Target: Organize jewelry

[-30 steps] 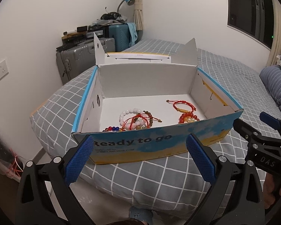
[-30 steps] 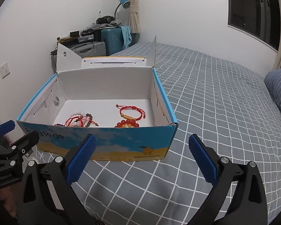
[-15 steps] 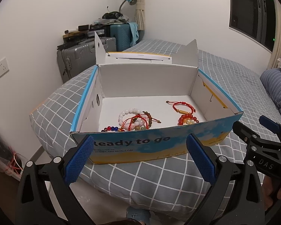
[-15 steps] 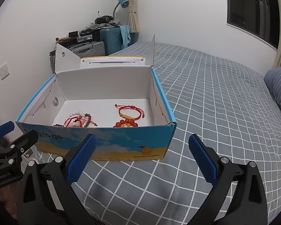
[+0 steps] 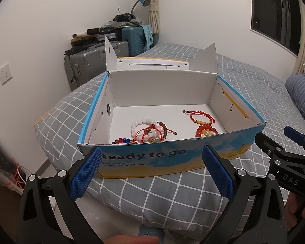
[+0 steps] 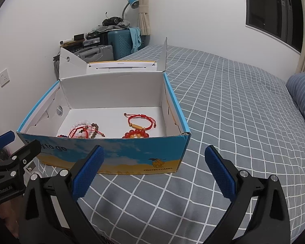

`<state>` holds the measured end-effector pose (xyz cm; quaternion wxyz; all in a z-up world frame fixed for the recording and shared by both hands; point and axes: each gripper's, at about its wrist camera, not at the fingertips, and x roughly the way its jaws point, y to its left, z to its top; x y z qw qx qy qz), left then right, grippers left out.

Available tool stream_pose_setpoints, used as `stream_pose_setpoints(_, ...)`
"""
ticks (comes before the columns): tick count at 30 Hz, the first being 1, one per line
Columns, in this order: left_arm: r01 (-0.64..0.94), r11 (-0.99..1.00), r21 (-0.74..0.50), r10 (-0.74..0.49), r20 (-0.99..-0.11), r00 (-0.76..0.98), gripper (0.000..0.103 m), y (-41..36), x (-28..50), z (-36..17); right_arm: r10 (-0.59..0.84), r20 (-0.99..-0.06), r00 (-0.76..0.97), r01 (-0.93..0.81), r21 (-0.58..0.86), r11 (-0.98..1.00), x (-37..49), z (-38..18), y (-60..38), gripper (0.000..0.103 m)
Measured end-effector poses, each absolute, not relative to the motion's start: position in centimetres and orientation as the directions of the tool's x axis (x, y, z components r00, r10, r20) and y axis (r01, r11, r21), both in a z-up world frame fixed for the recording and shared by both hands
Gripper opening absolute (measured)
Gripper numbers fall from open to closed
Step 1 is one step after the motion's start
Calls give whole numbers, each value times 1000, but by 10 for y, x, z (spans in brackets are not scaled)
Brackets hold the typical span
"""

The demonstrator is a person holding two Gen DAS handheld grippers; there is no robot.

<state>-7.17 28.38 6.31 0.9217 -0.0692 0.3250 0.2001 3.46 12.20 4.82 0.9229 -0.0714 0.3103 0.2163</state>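
Note:
An open blue and yellow cardboard box (image 5: 172, 158) (image 6: 111, 154) sits on the bed's corner. Inside lie a tangle of bead bracelets (image 5: 148, 131) (image 6: 83, 131) at the left, and a red cord bracelet (image 5: 199, 117) (image 6: 140, 121) with a red bead bracelet (image 5: 206, 131) (image 6: 136, 135) at the right. My left gripper (image 5: 152, 171) is open and empty, just before the box's front wall. My right gripper (image 6: 154, 169) is open and empty, before the box's right front corner. Each gripper shows at the edge of the other's view.
The bed has a grey checked cover (image 6: 233, 122). A blue striped pillow (image 6: 303, 95) lies at the far right. Suitcases (image 5: 95, 61) with clutter and a blue lamp (image 5: 142, 0) stand against the wall behind the box. The floor drops off left of the bed.
Both grippers have risen slightly and tipped a little over the box, so more of its floor shows. The bracelets have not moved.

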Motion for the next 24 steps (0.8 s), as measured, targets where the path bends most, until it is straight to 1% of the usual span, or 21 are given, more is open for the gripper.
stream_pose_setpoints(15, -430, 903, 0, 339, -615, 712, 97, 284, -73, 64, 355, -605, 713, -445, 1, 895, 35, 49, 122, 95)
stream_pose_setpoints(19, -424, 905, -1, 331, -623, 708, 97, 286, -72, 63, 355, -604, 714, -445, 0, 896, 34, 49, 124, 95)
stream_pose_setpoints(24, -440, 898, 15, 354, -620, 700, 97, 285, -71, 62, 354, -603, 715, -444, -1, 896, 33, 49, 125, 95)
